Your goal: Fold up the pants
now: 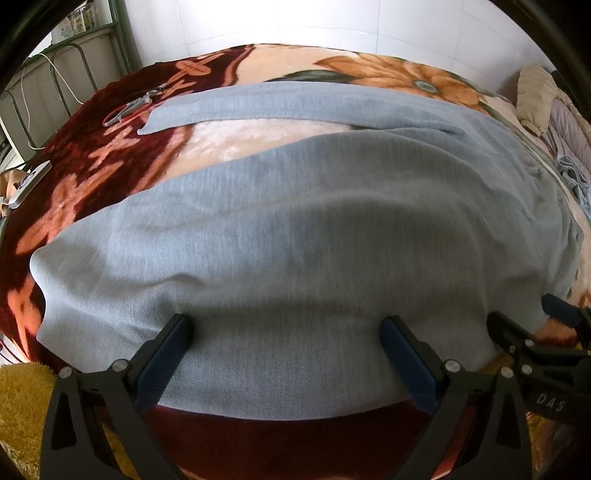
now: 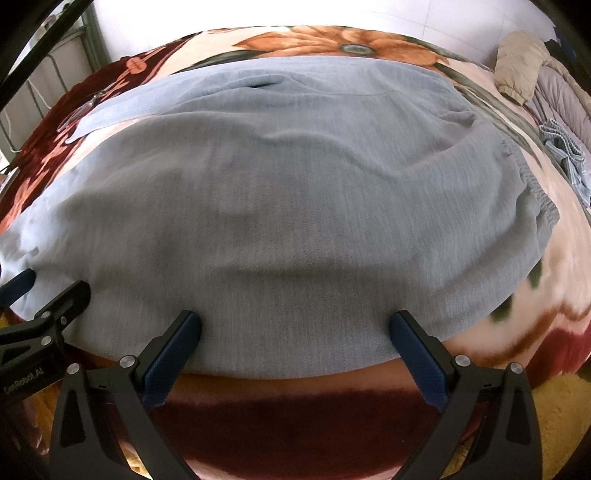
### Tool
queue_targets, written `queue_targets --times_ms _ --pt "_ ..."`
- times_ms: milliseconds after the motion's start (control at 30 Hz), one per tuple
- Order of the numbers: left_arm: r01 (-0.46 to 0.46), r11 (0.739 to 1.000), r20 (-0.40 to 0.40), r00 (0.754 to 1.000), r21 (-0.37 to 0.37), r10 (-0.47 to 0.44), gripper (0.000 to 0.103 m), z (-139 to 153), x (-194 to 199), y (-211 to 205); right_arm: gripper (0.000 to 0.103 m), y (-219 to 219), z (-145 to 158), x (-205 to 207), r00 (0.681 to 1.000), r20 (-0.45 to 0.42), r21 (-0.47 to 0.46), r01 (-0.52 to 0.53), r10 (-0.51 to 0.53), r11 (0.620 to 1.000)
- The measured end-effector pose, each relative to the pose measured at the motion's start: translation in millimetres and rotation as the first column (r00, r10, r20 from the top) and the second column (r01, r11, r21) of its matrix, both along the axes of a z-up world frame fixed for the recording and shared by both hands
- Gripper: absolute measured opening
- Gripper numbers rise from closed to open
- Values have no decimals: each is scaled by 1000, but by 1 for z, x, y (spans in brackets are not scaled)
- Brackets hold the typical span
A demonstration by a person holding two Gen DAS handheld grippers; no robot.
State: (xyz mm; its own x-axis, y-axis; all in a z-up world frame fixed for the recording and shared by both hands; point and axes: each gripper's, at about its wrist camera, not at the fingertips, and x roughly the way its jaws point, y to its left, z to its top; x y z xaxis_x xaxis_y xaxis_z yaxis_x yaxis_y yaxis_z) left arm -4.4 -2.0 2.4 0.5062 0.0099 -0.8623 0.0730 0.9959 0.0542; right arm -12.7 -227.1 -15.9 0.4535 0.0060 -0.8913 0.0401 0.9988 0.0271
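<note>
Pants of pale grey-blue fleece [image 1: 280,236] lay unfolded on the floral plush blanket [image 1: 92,173]; we held left gripper [image 1: 286,326] and right gripper [image 2: 295,321] spread over the near edge, judging pinching it came next.

Blown-out backlight, slight blur, fisheye warp

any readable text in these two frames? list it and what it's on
"DAS": white letters on the black body of the right gripper, left wrist view; cut off at the frame edge, may be part of a longer word.
"ZenRobot.AI": white print on the black body of the left gripper, right wrist view; first letters dim, so that reading is unsure.
Nothing to read on the pants or blanket.
Items on the far shelf: too small and blurred.
</note>
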Motion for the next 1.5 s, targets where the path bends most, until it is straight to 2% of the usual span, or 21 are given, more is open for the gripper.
queue_targets --times_ms 500,667,900,1033,1267,1500 --pt "3 1000 0 1000 -1 -3 103 0 0 1 103 4 2 -3 1000 2 1 -5 5 1000" --pt "14 1000 0 1000 1 -14 103 2 -2 2 103 1 8 -3 1000 -14 27 -26 26 999" --pt "52 998 -13 999 24 -52 103 10 -5 -4 85 -17 23 -8 997 -48 75 -58 62 996" --pt "97 995 -16 995 22 -96 102 18 -11 -12 84 -44 37 -12 999 -49 127 -8 14 992" --pt "160 986 -20 987 -38 -161 102 37 -12 -35 84 -102 63 -21 994 -19 103 109 -108 989" --pt "210 975 -41 976 -75 -213 102 37 -12 -53 84 -160 61 -25 969 -46 107 246 -243 963"
